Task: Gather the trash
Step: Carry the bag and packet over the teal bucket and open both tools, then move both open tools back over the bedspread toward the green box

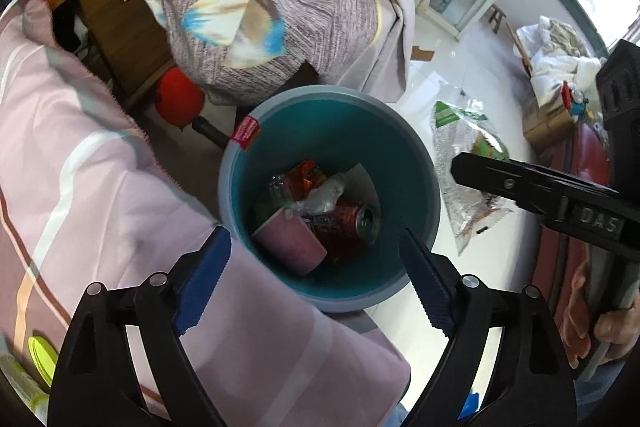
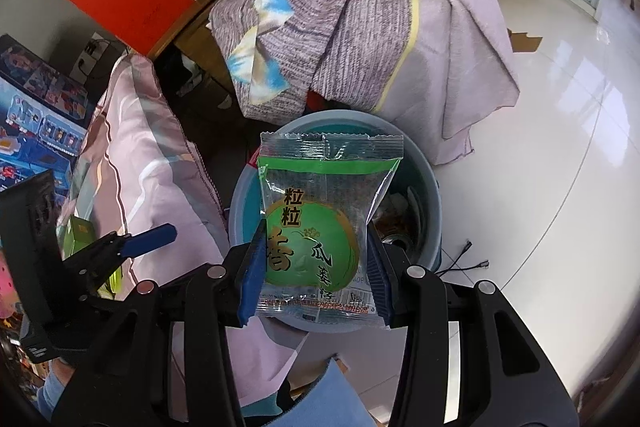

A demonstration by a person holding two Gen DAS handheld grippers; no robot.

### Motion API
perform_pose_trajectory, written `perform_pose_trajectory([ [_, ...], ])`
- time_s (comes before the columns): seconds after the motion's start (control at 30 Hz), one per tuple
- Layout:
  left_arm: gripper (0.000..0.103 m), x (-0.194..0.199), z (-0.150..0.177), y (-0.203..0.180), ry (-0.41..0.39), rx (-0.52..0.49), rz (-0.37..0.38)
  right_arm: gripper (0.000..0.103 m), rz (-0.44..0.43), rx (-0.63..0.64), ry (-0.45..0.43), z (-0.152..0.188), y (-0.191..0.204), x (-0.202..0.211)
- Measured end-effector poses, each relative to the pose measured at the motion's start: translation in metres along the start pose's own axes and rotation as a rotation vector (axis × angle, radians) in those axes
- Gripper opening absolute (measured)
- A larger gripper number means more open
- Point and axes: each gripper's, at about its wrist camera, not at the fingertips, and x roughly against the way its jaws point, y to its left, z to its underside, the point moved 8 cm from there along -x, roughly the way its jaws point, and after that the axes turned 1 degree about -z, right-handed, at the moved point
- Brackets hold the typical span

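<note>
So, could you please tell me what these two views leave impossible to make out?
- Right wrist view: most of the bin interior, hidden behind the snack packet in the right gripper.
- Left wrist view: the trash under the red can and pink carton, buried.
- Left wrist view: the packet's print, blurred.
</note>
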Motion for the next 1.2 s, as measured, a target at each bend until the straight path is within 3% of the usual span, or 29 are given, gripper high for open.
perform_pose_trajectory([
  [0.13,0.090,0.011,0.006,0.006,-0.019,0.017,0.010,0.047,0.013,0.022,0.014,-0.001,0.008,-0.008],
  [0.3,0.091,0.019,0.013,0.010,-0.024,0.030,0.025,0.067,0.027,0.016,0.030,-0.001,0.013,-0.020],
  [0.6,0.091,0.028,0.024,0.021,-0.030,0.039,0.032,0.078,0.062,-0.011,0.059,0.008,0.016,-0.026],
  [1.2,0.092,0.076,0.051,0.051,-0.109,0.085,0.028,0.081,0.094,0.064,0.072,0.032,0.074,-0.010],
])
